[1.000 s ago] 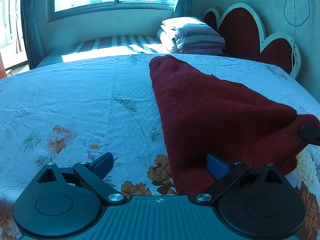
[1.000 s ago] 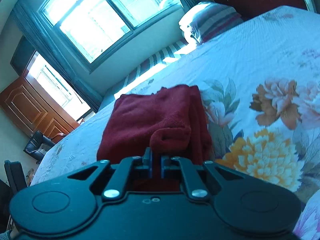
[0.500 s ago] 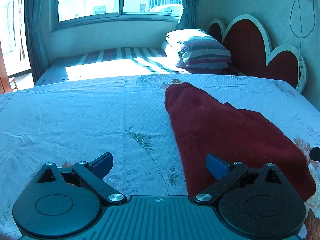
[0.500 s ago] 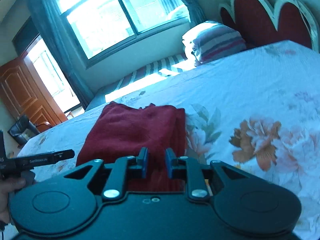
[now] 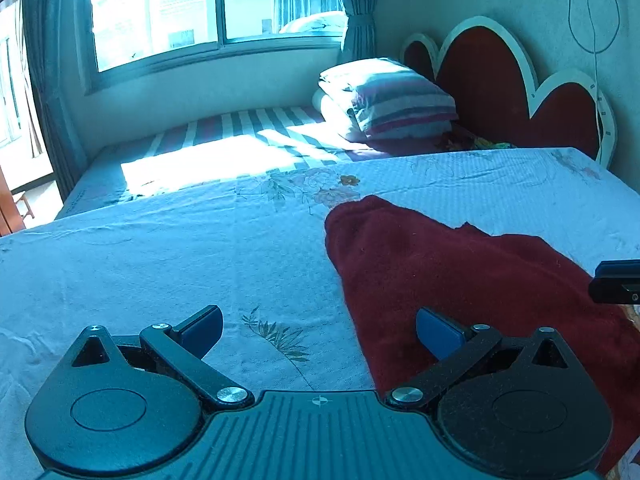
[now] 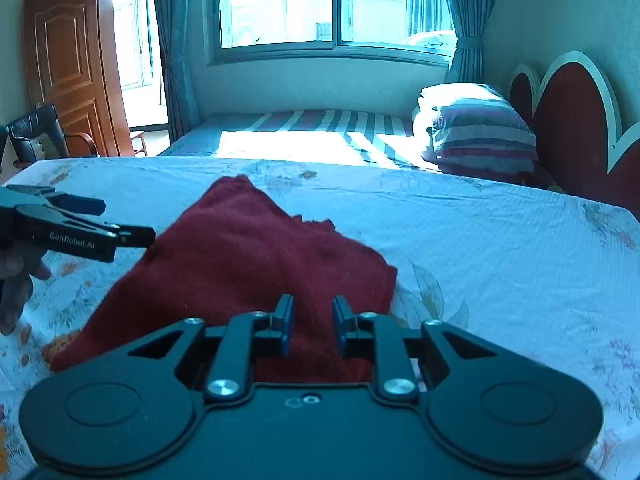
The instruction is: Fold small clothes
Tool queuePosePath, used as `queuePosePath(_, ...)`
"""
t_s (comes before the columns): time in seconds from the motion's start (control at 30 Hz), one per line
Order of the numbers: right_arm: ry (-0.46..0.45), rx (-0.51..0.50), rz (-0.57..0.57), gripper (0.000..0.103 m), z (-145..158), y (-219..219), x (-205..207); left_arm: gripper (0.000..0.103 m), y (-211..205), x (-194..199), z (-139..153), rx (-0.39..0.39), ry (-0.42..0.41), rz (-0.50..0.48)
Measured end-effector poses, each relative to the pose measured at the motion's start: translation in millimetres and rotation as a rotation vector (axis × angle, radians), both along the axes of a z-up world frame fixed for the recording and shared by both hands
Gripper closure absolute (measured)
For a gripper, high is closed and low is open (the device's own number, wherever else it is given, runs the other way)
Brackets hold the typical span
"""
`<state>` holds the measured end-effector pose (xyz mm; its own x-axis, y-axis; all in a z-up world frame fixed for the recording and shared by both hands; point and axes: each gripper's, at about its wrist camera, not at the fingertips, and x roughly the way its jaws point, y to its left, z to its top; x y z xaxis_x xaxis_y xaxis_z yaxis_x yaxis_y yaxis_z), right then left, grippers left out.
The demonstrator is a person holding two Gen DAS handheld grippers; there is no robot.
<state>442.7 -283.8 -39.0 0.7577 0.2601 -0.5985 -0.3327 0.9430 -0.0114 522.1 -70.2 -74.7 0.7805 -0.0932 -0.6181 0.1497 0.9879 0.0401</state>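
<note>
The red garment [image 6: 256, 264] lies flat on the flowered bedsheet [image 5: 160, 264], on the side of the bed nearer the grippers and well short of the striped pillow [image 6: 480, 132]. It already looks doubled over at least once: a stepped edge shows on the side toward the pillow, where one layer ends short of another. The shape is a rough slanted block, not a neat square, so I judge a fold is done and at least one more, or some straightening, is left.

The left gripper [image 5: 320, 332] has its fingers spread wide with nothing between them; it sits over the garment's left edge, one finger above the sheet and one above the cloth. The right gripper [image 6: 310, 320] has a narrow gap between its fingers and appears to hold nothing, though its own body hides the cloth just beneath, so contact there is uncertain.

The garment's near edge is covered by both gripper bodies. What kind of clothing it is cannot be made out.
</note>
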Motion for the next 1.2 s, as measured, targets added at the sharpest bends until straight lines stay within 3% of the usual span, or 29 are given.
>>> queuePosePath(0.1, 0.027, 0.001, 0.065, 0.081, -4.1, 21.4, 28.7, 0.0, -4.9, 16.4, -13.2, -0.016, 0.036, 0.01)
queuePosePath(0.17, 0.113, -0.095, 0.028, 0.079, -27.6, 28.3, 51.2, 0.0, -0.8, 20.1, -15.9, -0.043, 0.052, 0.025)
queuePosePath(0.27, 0.146, 0.008, 0.004, 0.077, -30.7, 9.7, 57.4, 0.0, 2.5, 19.4, -3.4, -0.064, 0.019, 0.029)
queuePosePath(0.33, 0.096, -0.015, 0.005, 0.076, -17.7, 11.3, 52.3, 0.0, -0.7, 26.5, -0.8, -0.073, 0.017, 0.02)
queuePosePath(0.47, 0.057, 0.038, -0.016, 0.068, -7.7, 12.0, 67.1, 0.0, -12.9, 43.5, -12.7, -0.02, 0.053, 0.017)
queuePosePath(0.57, 0.16, -0.052, -0.015, 0.068, -32.4, 20.5, 86.4, 0.0, -13.9, 47.9, -17.5, -0.002, 0.068, 0.03)
queuePosePath(0.9, 0.12, -0.099, -0.006, 0.067, -33.2, 26.7, 79.5, 0.0, -12.4, 45.1, -9.2, 0.021, 0.061, 0.029)
queuePosePath(1.03, 0.076, -0.074, -0.02, 0.068, -12.2, 20.2, 66.6, 0.0, 1.1, 19.6, 16.7, -0.063, 0.01, 0.02)
queuePosePath(1.1, 0.06, -0.026, -0.018, 0.067, -1.2, 11.7, 51.5, 0.0, 5.3, 8.2, 16.5, -0.122, 0.033, 0.0)
queuePosePath(1.2, 0.046, -0.01, -0.006, 0.066, -1.2, 7.4, 33.6, 0.0, -1.8, -0.5, 1.6, -0.127, 0.073, -0.047)
